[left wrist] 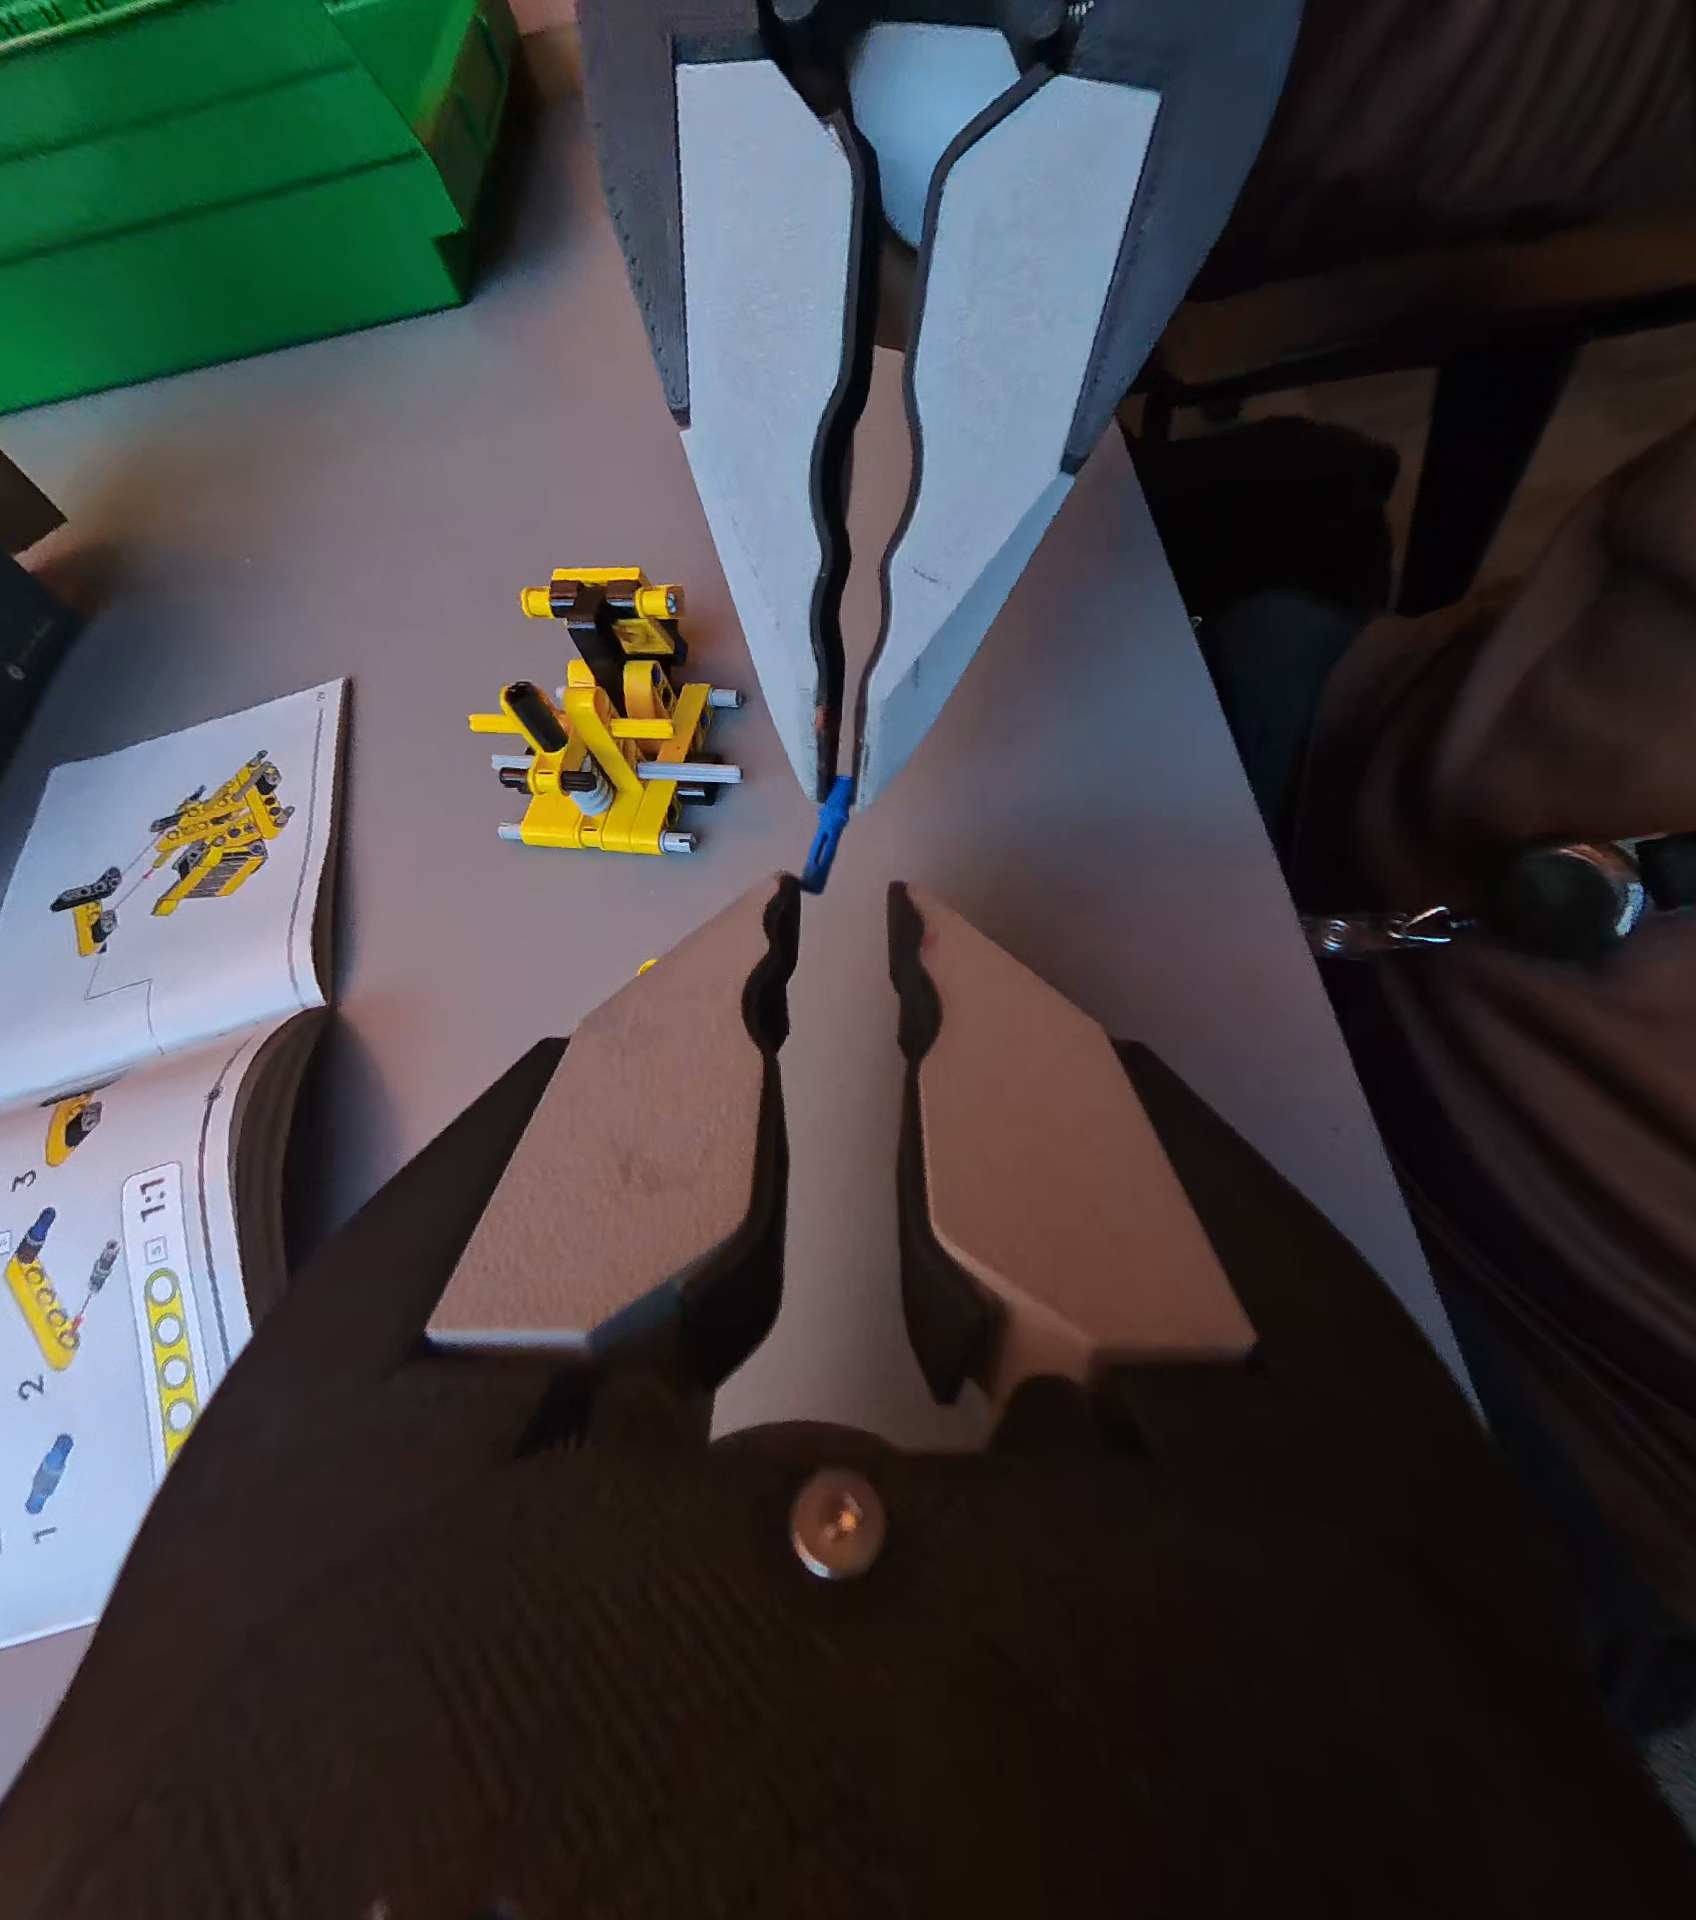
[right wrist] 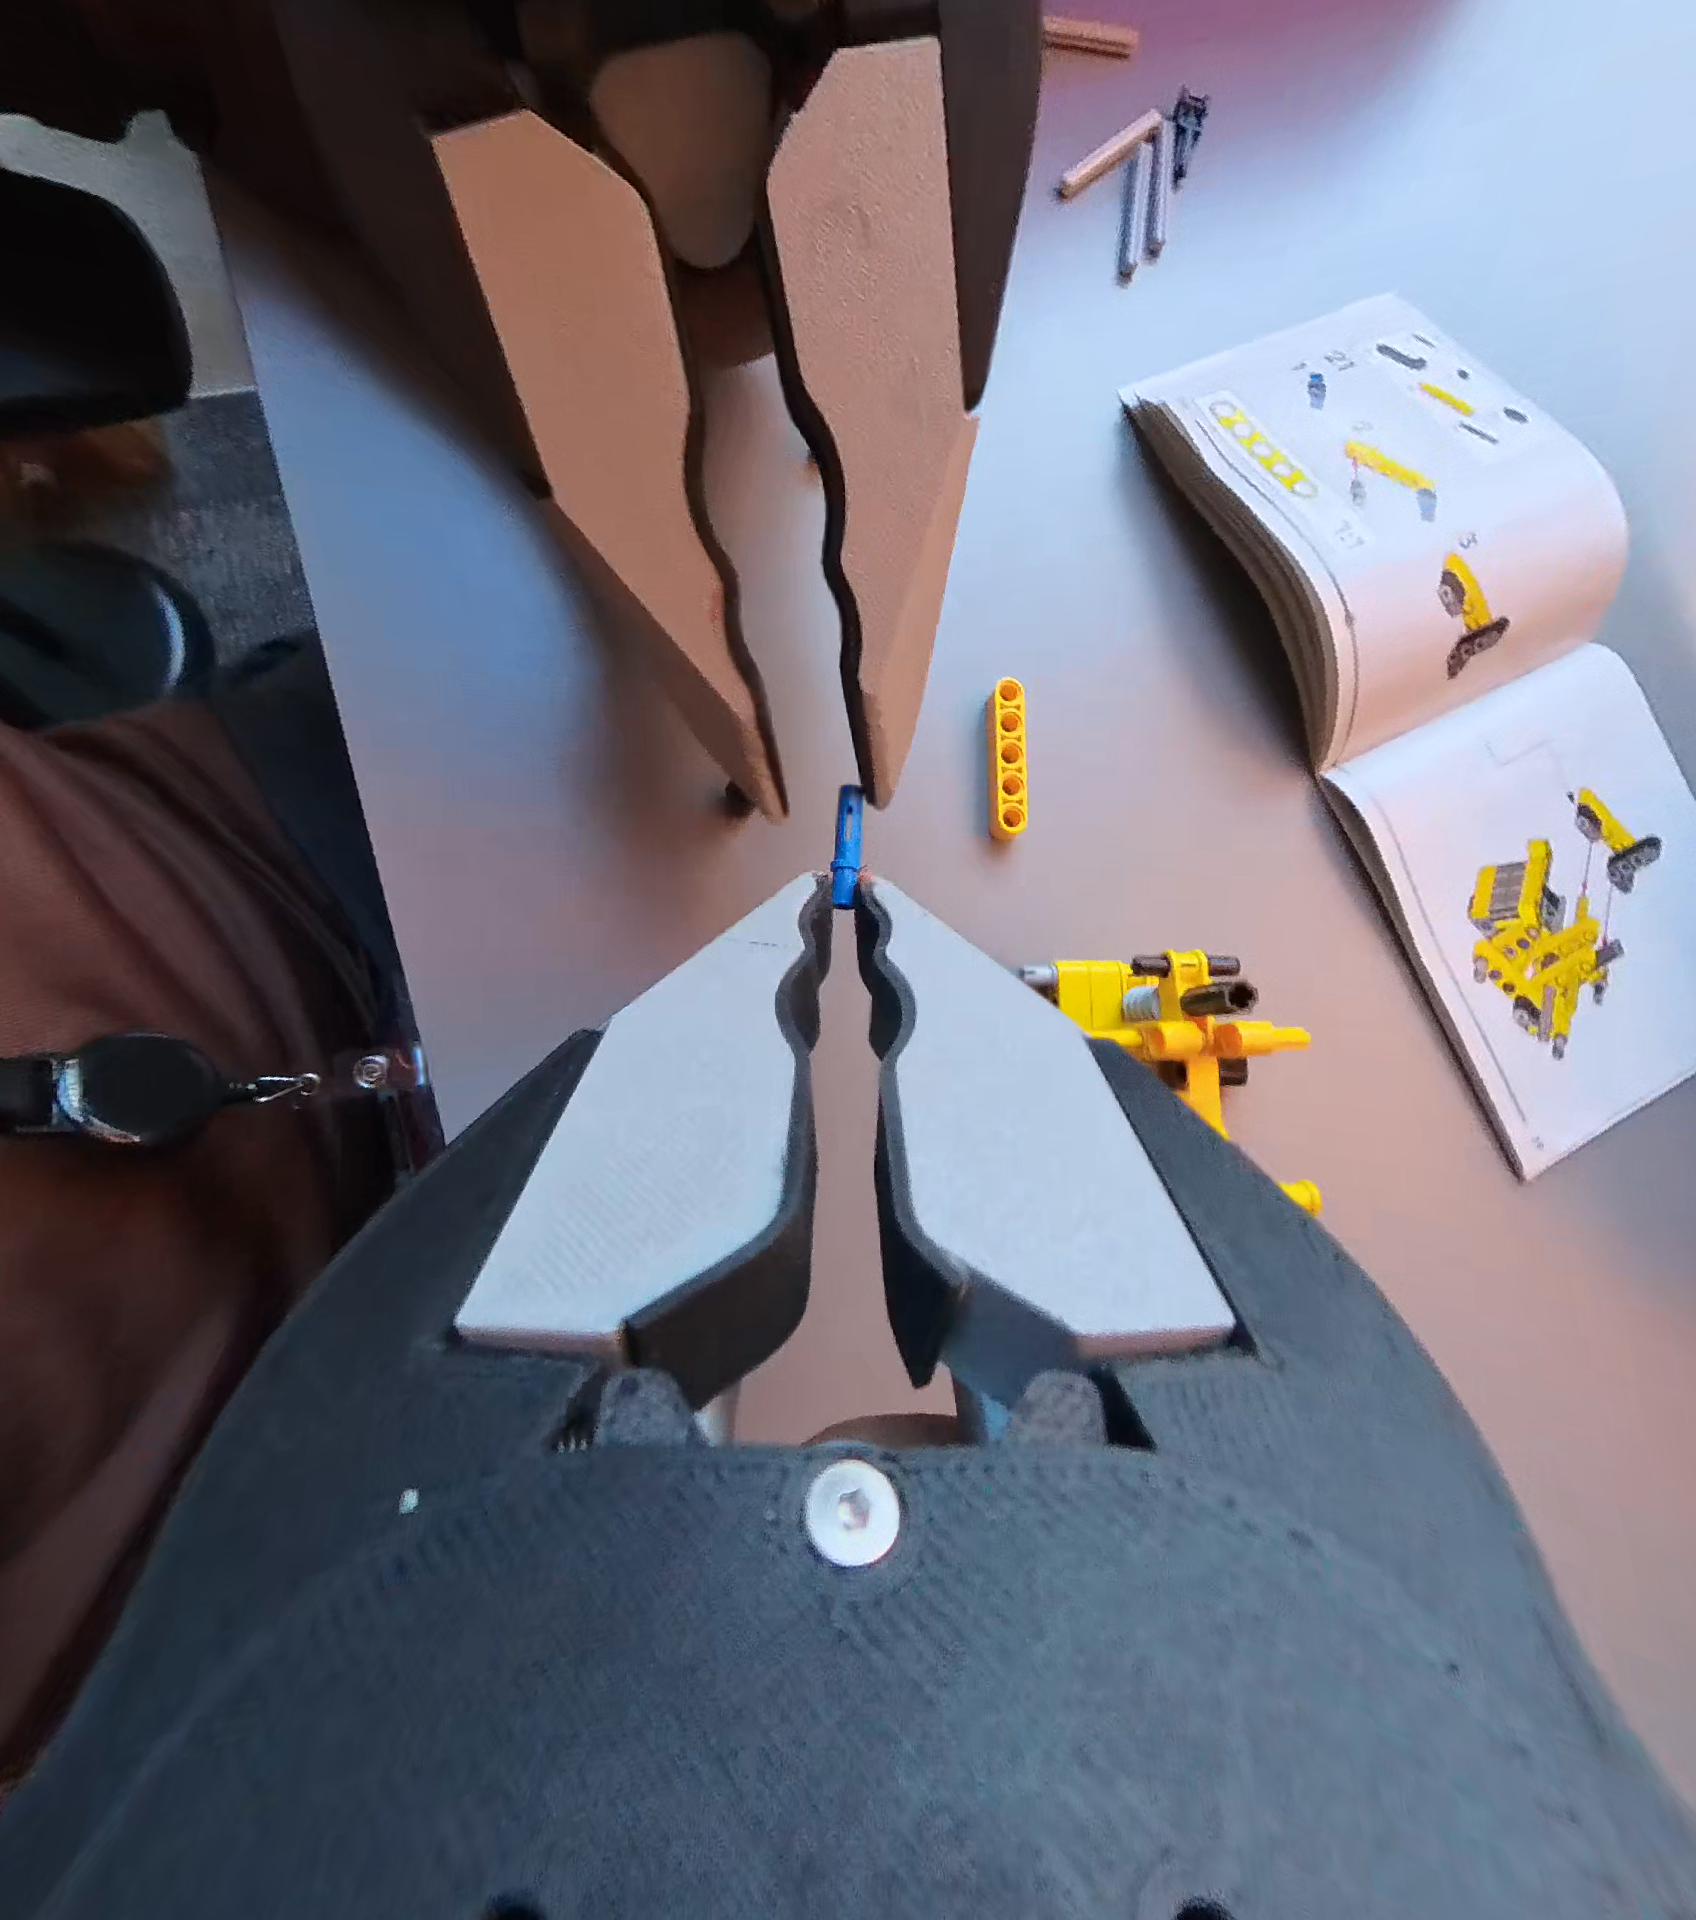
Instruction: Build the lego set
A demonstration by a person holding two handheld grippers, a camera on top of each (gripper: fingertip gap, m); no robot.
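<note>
A small blue pin (left wrist: 829, 826) is pinched at one end by my right gripper (left wrist: 839, 790), which comes in from the top of the left wrist view. Its free end points at my left gripper (left wrist: 841, 888), which is open, and the pin's tip sits by one fingertip (left wrist: 784, 896). In the right wrist view my right gripper (right wrist: 844, 883) is shut on the blue pin (right wrist: 848, 836), with my left gripper (right wrist: 828, 808) facing it, jaws apart. The part-built yellow model (left wrist: 605, 717) stands on the grey table (left wrist: 428, 520). A loose yellow beam (right wrist: 1007, 758) lies nearby.
An open instruction booklet (left wrist: 148, 883) lies left of the model. A green box (left wrist: 148, 187) sits at the far left. Grey axles (right wrist: 1140, 197) and a tan stick (right wrist: 1109, 156) lie farther off. A person in a brown shirt (right wrist: 44, 1039) sits at the table edge. Left and right tips are no more than a few centimetres apart.
</note>
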